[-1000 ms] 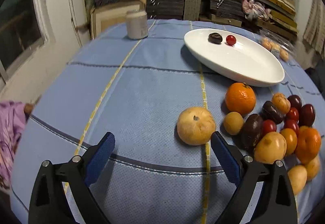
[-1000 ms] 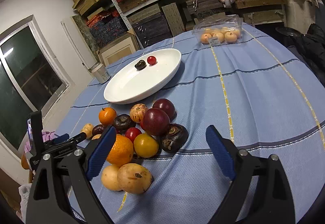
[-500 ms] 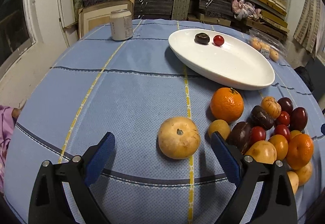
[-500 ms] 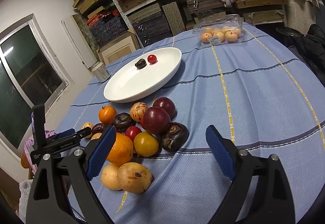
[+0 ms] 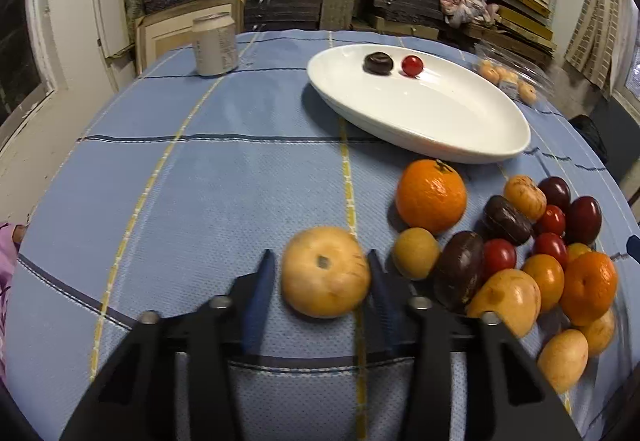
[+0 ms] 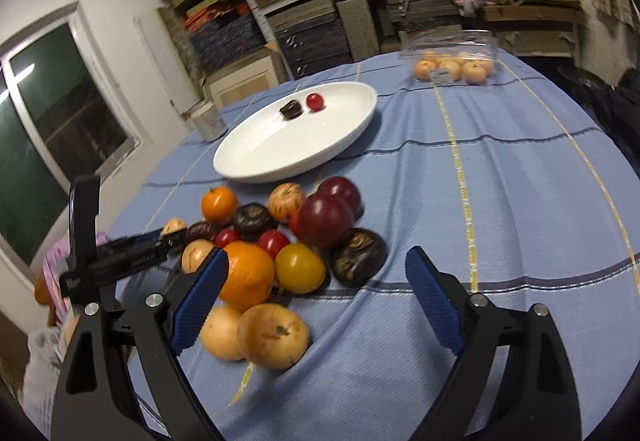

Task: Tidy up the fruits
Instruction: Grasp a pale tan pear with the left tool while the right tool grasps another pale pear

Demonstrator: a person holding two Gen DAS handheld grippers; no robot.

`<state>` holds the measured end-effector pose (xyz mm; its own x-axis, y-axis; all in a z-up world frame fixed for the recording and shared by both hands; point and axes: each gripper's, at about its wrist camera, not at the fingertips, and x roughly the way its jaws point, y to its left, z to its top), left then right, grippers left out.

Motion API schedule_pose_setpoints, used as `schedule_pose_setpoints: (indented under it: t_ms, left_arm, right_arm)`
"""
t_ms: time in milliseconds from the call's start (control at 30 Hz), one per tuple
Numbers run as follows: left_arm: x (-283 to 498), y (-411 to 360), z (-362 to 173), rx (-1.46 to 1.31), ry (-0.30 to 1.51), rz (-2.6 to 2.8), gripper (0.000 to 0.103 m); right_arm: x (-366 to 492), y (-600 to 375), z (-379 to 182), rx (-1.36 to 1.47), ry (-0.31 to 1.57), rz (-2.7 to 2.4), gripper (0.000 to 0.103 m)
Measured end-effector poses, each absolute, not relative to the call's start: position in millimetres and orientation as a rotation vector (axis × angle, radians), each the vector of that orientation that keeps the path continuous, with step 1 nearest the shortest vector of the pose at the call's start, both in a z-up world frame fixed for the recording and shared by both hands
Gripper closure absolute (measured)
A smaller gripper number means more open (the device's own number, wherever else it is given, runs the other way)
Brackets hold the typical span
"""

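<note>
Storeroom setting: shelves of stacked boards behind a round table [image 5: 224,177] under a blue checked cloth.

Item, left hand-held gripper [image 5: 320,273]: fingers set close on either side of a pale yellow round fruit [image 5: 325,271] resting on the cloth, apart from the main heap; right pad appears to touch it, a sliver of gap on the left, so full clamping cannot be told. Judged step: grasp this fruit for the white oval plate [image 5: 436,109]. Advice: centre the pads on the widest part, squeeze gently so the skin is not bruised, lift straight up before swinging clear of the orange [image 5: 431,195] just beyond.

Item, right hand-held gripper [image 6: 316,291]: spread wide, carrying nothing, poised over the near side of the heap.

Count on plate: one dark fruit [image 5: 378,63], one cherry tomato [image 5: 412,65].

Count in heap, left view: two oranges, three cherry tomatoes, two plums, two dark brown fruits; several yellow ones, total uncertain.

Other: one can [image 5: 214,45]; one clear box of small fruit [image 6: 452,57].
</note>
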<state>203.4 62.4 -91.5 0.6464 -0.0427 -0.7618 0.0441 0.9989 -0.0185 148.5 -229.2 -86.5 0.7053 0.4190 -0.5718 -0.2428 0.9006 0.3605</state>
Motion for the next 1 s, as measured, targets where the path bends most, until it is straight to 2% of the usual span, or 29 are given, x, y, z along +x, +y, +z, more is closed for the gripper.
schedule_pose_setpoints:
  t_ms: [167, 267, 333, 367, 667, 733, 1000]
  left_arm:
    - [202, 68, -91, -0.03, 0.868, -0.056, 0.061]
    - [201, 73, -90, -0.048, 0.865, -0.042, 0.061]
    - [200, 77, -89, -0.058, 0.866, -0.033, 0.061]
    - [201, 79, -89, -0.065, 0.868, -0.029, 0.061]
    - [200, 76, -91, -0.045, 0.87, -0.029, 0.061]
    - [200, 75, -91, -0.042, 0.87, -0.029, 0.061]
    - [199, 73, -91, -0.037, 0.869, -0.029, 0.061]
  right_arm:
    - [139, -212, -88, 0.158, 0.694, 0.395, 0.019]
    - [137, -206, -92, 0.126, 0.71, 0.415, 0.031]
    - [137, -201, -97, 0.101, 0.737, 0.421, 0.044]
    - [137, -198, -100, 0.083, 0.752, 0.422, 0.046]
    - [132, -190, -106, 0.037, 0.761, 0.462, 0.048]
    - [133, -188, -109, 0.033, 0.778, 0.473, 0.054]
    - [143, -196, -122, 0.165, 0.868, 0.54, 0.055]
